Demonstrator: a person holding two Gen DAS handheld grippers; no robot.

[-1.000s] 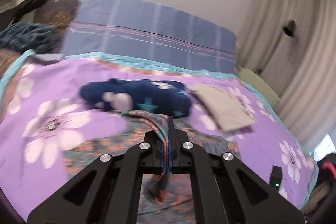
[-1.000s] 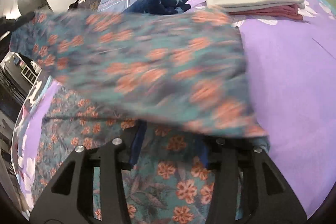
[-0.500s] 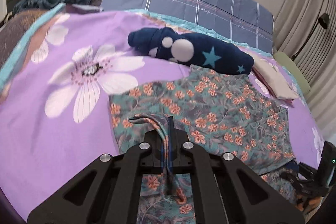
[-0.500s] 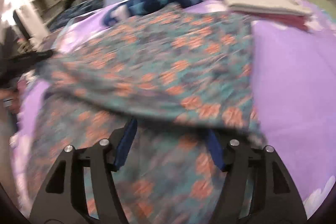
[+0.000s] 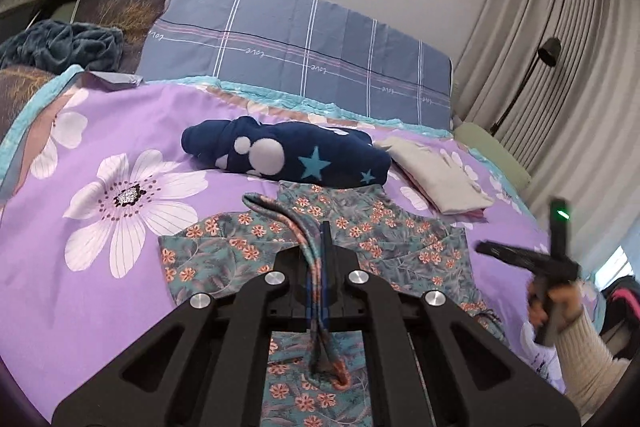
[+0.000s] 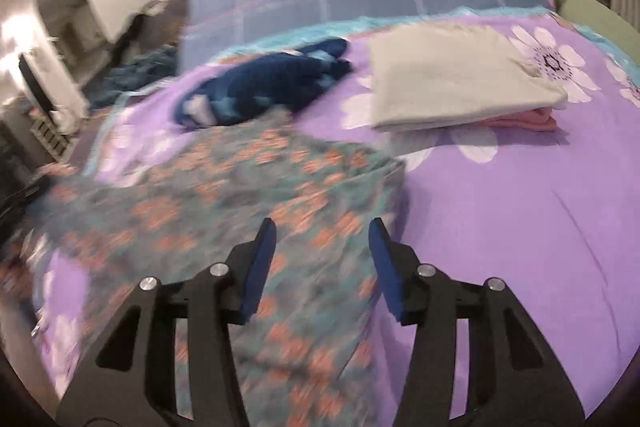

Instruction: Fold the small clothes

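On the bed (image 5: 48,267), over its purple flowered sheet, your left claw (image 5: 320,239) was clamped tight on a bunched edge of the teal floral garment (image 5: 400,227) — the fabric ran between the closed jaws and trailed back under them. The rest of that garment lay spread flat on the sheet ahead of the claw, its far edge just beside the navy star-print bundle (image 5: 288,157). To the right of the bundle sat a folded beige piece (image 6: 452,75) on top of a pink one (image 6: 528,119), both well apart from the floral garment.

Your right claw (image 6: 322,247) stood partly apart with nothing between its blue pads (image 6: 260,267) — the jaws had just been closing a little, above the garment's near right corner. In the left wrist view your right hand (image 5: 556,307) gripped that tool off to the right, blurred, above the sheet.
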